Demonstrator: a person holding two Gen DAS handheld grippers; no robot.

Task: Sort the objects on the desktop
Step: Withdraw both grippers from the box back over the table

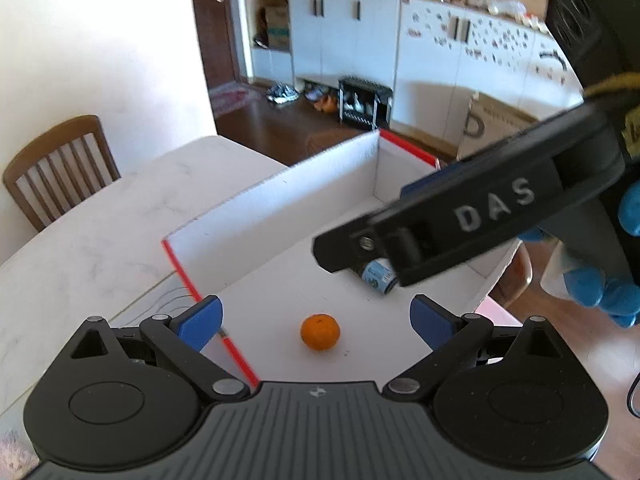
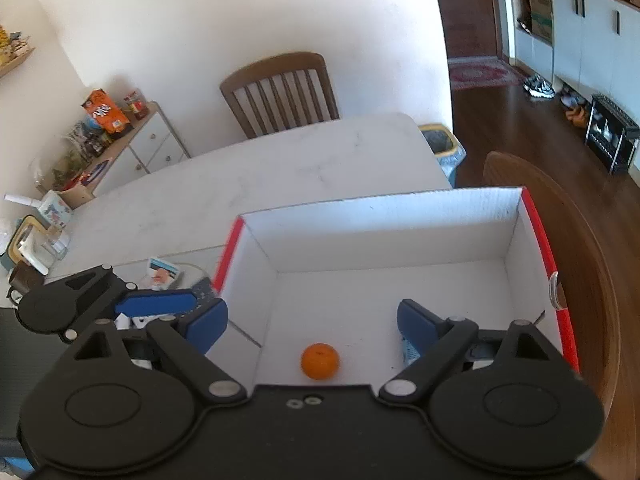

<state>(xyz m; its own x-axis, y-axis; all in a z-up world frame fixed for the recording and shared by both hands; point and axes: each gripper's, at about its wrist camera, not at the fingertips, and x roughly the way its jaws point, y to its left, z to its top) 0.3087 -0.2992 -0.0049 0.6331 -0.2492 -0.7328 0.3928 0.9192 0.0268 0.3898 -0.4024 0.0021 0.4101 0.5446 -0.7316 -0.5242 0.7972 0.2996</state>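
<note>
A white cardboard box with a red rim (image 1: 280, 188) (image 2: 380, 208) stands on the white marble table (image 1: 100, 232). On its floor sits a small orange mandarin (image 1: 320, 332) (image 2: 320, 361). A small blue-labelled bottle (image 1: 378, 276) lies beside it, partly hidden. My left gripper (image 1: 316, 316) hangs open above the box's near left corner, nothing between its blue pads. My right gripper (image 2: 312, 316) is open above the mandarin, also empty. One of the right gripper's black fingers (image 1: 460, 220) crosses the left wrist view over the bottle. A left finger (image 2: 156, 304) shows in the right wrist view.
A blue-gloved hand (image 1: 600, 288) holds the right gripper. Small packets and cards (image 2: 162, 274) lie on the table left of the box. Wooden chairs (image 2: 280, 92) (image 2: 568, 248) stand at the far side and at the right. A cluttered side cabinet (image 2: 120, 136) and bin (image 2: 440, 144) are behind.
</note>
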